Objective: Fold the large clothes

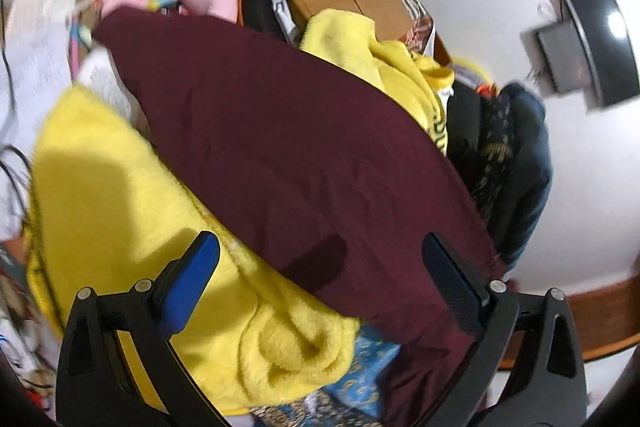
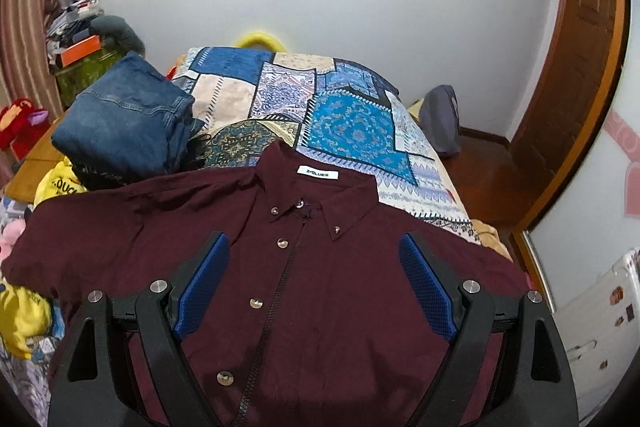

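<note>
Maroon shirt overlaps yellow garment, beside folded jeans.

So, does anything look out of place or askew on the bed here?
The maroon shirt isn't lying flat on the bedspread: its sleeve side drapes over a rumpled yellow garment. Folded jeans sit close behind.

Left tongs spread wide, blue-padded fingers well apart, nothing pinched between them. Right tongs just the same: jaws gaping, blue pads facing each other across a broad gap, black frame arms splayed below, holding nothing.
</note>
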Demonstrator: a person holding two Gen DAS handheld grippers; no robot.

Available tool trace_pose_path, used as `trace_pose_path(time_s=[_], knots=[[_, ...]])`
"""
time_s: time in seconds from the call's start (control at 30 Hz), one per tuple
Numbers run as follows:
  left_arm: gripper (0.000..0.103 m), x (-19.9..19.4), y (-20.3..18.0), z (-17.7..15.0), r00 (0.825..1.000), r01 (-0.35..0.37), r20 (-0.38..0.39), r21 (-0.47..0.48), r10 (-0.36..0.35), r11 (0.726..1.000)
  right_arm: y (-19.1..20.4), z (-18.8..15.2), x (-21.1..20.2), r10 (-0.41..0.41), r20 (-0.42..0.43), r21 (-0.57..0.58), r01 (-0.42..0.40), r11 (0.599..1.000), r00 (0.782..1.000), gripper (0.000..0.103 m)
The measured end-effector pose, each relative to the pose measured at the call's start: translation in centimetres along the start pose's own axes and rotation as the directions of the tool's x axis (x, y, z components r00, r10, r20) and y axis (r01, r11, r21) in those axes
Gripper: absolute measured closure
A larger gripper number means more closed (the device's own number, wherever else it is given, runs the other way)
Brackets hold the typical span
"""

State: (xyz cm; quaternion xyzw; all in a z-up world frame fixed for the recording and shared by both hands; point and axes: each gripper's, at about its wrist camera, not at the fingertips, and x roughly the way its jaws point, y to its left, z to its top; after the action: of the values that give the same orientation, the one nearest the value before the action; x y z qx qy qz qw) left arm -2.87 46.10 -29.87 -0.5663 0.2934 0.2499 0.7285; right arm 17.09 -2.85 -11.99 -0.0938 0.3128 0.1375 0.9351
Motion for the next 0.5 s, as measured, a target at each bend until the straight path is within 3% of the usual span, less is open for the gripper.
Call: trace_pose_path(time_s=[0.2,0.27,0.4,0.47,0.5], knots=[[0.003,1.6,1.8,1.5,1.0,0.023,0.006,-0.073,-0.022,0.997,-0.2,0.4,0.4,-0.024,-0.006,0.018,0.024,1.0,1.0,0.019],[0.009,2.2,2.5,2.1,1.0,0.012,0.009,-0.087,-0.011,0.996,0.0,0.3,0.5,-0.03,-0.012,0.017,0.03,0.999,0.999,0.019],[0.029,2.4,2.7,3.2,0.997,-0.056,0.047,-0.076,0.06,0.996,0.6,0.1,0.9,-0.039,-0.03,-0.011,0.039,0.999,0.999,0.019],[0.05,2.3,2.2,3.7,0.985,-0.151,0.083,-0.026,0.153,0.988,0.9,-0.1,1.3,-0.044,-0.04,-0.034,0.043,0.998,0.998,0.019],[0.056,2.2,1.8,3.9,0.97,-0.22,0.105,0.007,0.218,0.975,1.2,-0.2,1.6,-0.045,-0.048,-0.048,0.043,0.998,0.998,0.019]])
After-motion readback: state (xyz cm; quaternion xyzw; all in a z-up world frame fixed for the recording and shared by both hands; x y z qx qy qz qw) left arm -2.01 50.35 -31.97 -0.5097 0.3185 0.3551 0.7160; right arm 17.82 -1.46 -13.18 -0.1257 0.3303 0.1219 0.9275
